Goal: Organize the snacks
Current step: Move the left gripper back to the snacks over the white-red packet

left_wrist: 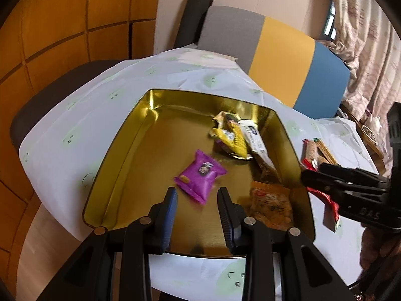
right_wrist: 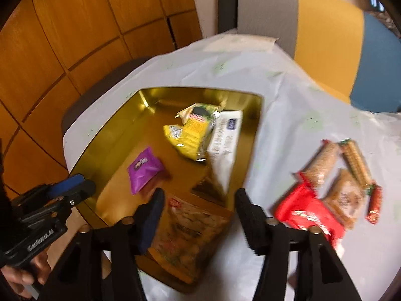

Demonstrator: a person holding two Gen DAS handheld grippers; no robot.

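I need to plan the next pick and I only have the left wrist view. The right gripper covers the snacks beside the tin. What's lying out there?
Observer: A red packet lies nearest the gold tin, on the tablecloth.
Operator: Only that one?
Observer: No, several tan packets sit against it, plus a small red stick farthest out.
Operator: Is the right gripper holding anything?
Observer: No. The right gripper is open, with the orange packet below the gap between its fingers, at the tin's near corner.
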